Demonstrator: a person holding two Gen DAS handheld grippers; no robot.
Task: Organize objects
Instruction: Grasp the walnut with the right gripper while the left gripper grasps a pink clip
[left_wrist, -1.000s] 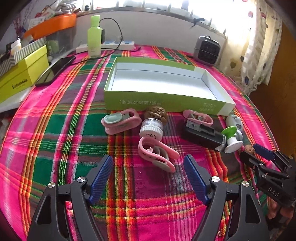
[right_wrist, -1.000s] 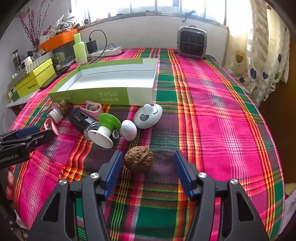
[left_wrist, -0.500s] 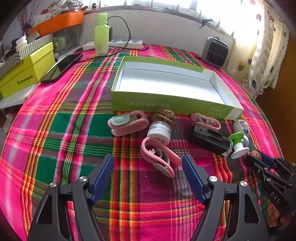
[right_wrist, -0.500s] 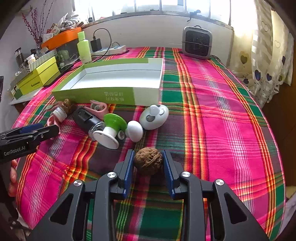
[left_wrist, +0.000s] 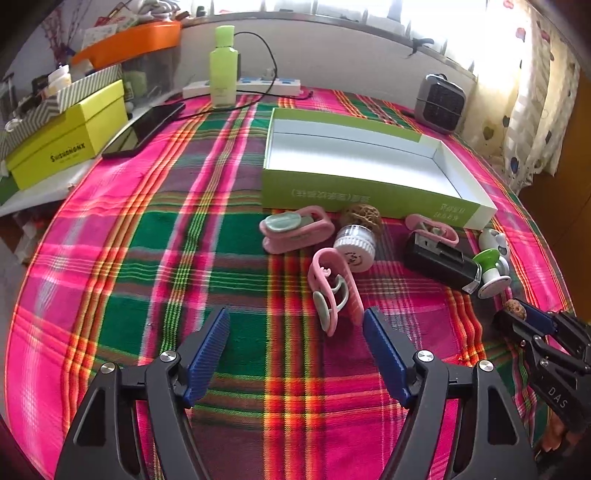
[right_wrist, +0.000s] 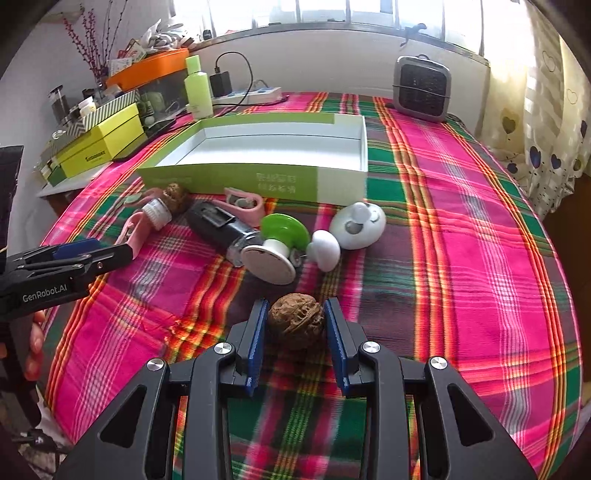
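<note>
While the left gripper waits w/ jaws wide near a pink plastic clip, the right gripper pinches the brown wrinkled walnut near the tablecloth's front edge. Next, probably: lift, carry into the green-and-white cardboard box.

Bright daylight pours through the wide window along the top of the frame above a white plastered wall. Cream heart-patterned curtains hang at upper right; a pink-and-green plaid cloth covers the worktop.
</note>
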